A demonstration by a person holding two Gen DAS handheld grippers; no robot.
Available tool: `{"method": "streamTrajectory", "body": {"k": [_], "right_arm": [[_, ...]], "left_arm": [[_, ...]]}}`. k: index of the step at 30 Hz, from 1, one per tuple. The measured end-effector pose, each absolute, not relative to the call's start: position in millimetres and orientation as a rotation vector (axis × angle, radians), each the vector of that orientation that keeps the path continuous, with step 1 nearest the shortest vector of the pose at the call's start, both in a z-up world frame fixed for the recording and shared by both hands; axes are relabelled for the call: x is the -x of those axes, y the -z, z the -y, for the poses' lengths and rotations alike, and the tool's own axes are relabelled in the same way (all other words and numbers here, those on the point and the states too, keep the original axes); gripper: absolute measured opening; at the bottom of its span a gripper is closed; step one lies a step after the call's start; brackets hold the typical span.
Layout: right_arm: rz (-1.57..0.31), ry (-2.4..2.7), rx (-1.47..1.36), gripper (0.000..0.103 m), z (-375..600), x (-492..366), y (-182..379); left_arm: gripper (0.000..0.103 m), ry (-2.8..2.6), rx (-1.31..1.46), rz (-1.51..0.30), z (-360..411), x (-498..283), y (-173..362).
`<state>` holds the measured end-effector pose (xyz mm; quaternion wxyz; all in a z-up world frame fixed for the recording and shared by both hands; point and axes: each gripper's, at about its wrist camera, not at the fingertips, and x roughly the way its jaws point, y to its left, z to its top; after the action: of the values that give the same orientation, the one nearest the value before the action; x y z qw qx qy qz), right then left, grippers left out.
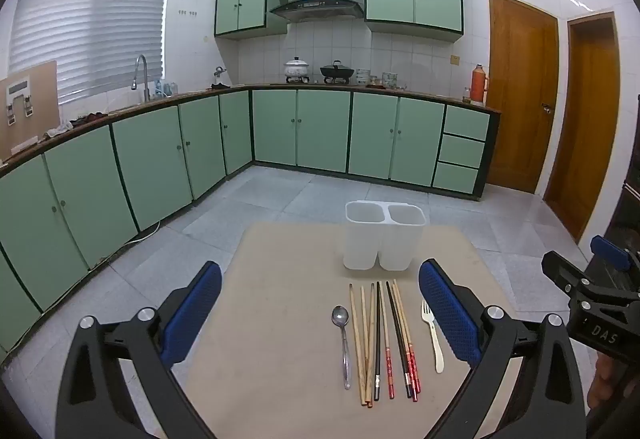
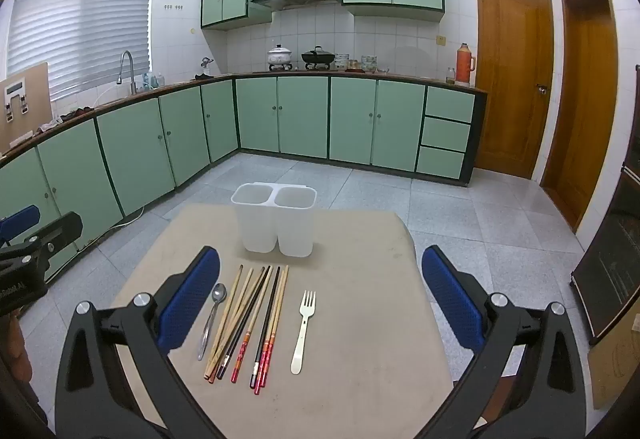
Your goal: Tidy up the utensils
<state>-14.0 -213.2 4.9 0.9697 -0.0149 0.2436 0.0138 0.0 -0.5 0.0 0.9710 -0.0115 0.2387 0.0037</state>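
White translucent plastic makes up the two-compartment utensil holder (image 1: 384, 237), which stands upright toward the far side of the beige tabletop (image 1: 280, 319), both compartments empty. Nearer the cameras, the utensils lie in a row on the table, handles pointing toward the near edge. At the left of the row is a metal spoon (image 1: 343, 339), bowl toward the holder. Beside it lies a bunch of chopsticks (image 1: 380, 339), some plain wood, some black, some with red patterned ends, lying close together and partly crossing. To the right of the chopsticks, a little apart, lies a cream plastic fork (image 2: 304, 327), tines toward the holder.

The left gripper (image 1: 320, 311) hovers above the near side of the table with its blue-padded fingers (image 1: 192, 313) spread wide and nothing between them. The right gripper (image 2: 320, 299) is held the same way, jaws fully apart and empty, over the fork and the chopsticks. Each gripper's black frame shows at the edge of the other's view.

Around the table is a grey tiled floor (image 2: 460, 207); beyond it run green cabinets (image 1: 300, 127) under a dark counter, with a faucet (image 1: 140, 75), pots on a stove, an orange thermos (image 1: 479, 83) and two wooden doors (image 1: 520, 87)
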Motion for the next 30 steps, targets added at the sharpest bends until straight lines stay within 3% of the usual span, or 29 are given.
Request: {"method": "streamTrajectory", "body": {"k": [30], "right_arm": [[-0.489,-0.027,0.032,0.098,213.7,14.0,-4.7]], "left_arm": [[0.097,-0.014,0.013,-0.479,1.0,0.4,2.6]]}}
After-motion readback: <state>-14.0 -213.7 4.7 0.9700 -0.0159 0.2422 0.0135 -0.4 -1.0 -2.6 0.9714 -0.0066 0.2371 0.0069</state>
